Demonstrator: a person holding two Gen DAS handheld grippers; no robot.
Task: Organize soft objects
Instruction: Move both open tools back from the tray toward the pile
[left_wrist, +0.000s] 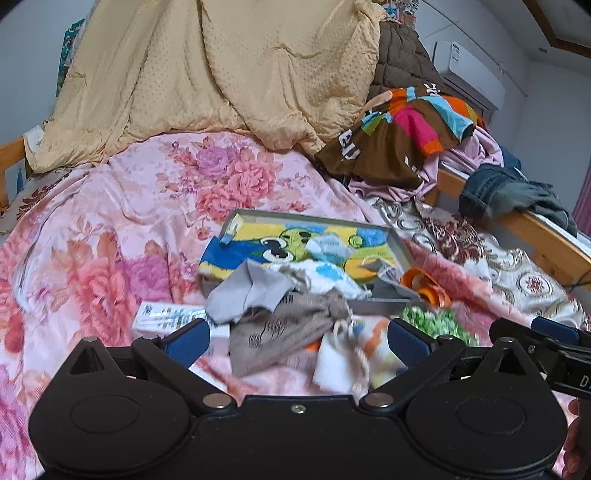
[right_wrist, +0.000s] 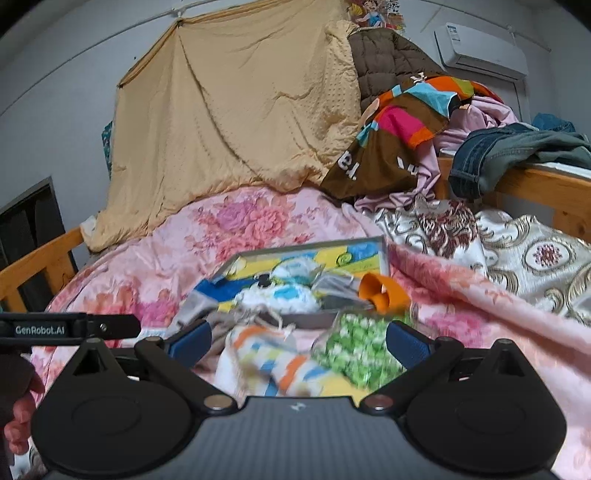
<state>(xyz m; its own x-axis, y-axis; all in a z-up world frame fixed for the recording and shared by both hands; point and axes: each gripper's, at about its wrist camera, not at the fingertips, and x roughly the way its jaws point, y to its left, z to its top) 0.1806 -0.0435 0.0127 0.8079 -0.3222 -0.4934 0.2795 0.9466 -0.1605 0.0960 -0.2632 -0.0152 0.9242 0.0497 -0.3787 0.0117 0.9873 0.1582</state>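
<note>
Left gripper (left_wrist: 295, 341), jaws spread, empty, over grey printed drawstring pouch (left_wrist: 284, 332). Right gripper (right_wrist: 297, 341), likewise spread, over green-white patterned pouch (right_wrist: 354, 347). Beyond both: shallow grey tray (left_wrist: 400, 245) holding cartoon cloth. Risk: snagging drawstring, dragging neighbouring pouches.

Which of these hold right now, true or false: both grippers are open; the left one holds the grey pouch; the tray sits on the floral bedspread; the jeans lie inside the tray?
1. Both grippers are open. True: the left gripper and the right gripper both have fingers spread wide.
2. The left gripper holds the grey pouch. False: the pouch lies loose between open fingers.
3. The tray sits on the floral bedspread. True.
4. The jeans lie inside the tray. False: they hang over the wooden bed rail.
</note>
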